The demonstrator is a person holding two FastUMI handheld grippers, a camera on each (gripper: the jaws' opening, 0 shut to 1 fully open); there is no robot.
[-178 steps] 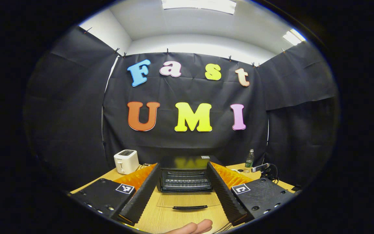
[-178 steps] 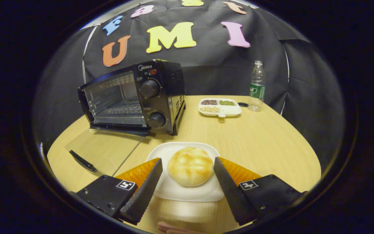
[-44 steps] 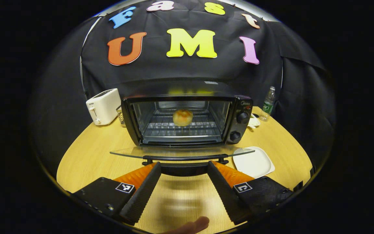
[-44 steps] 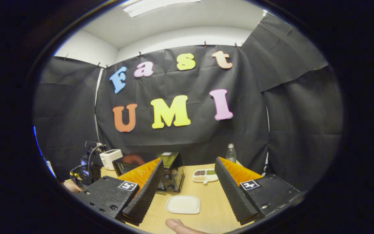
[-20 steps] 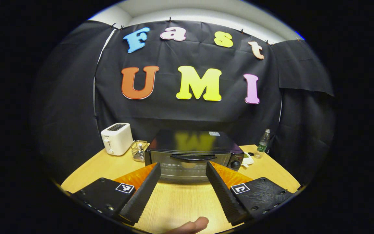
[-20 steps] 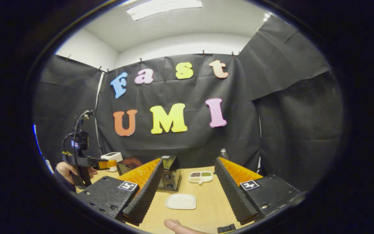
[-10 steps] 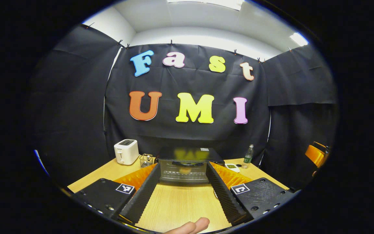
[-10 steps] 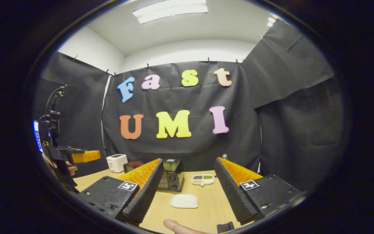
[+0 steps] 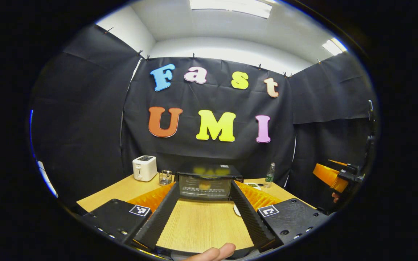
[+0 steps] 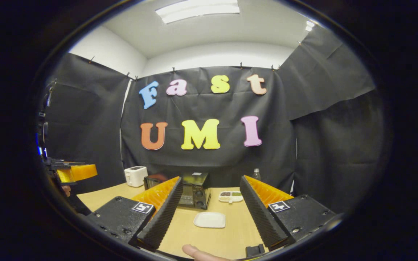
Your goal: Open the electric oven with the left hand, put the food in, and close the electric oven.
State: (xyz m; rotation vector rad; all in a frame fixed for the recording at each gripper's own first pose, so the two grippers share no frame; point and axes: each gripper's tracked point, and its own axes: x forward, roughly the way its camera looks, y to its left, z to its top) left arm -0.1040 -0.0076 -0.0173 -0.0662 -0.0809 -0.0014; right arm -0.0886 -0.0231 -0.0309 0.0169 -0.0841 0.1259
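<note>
Oven (image 9: 204,185) at surface (image 9: 203,224) centre, bun (image 9: 204,185) inside; toaster (image 9: 144,168) left, bottle (image 9: 269,174) right, plate (image 10: 209,219) in front.

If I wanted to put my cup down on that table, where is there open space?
Bare wood lies in front of the closed oven, toward the near edge, and on the table's right half beyond the white plate. The back is crowded: toaster, wire basket, snack tray and bottle line it.

Black electric oven (image 9: 204,185) stands shut on the table, bun (image 9: 204,186) inside.
</note>
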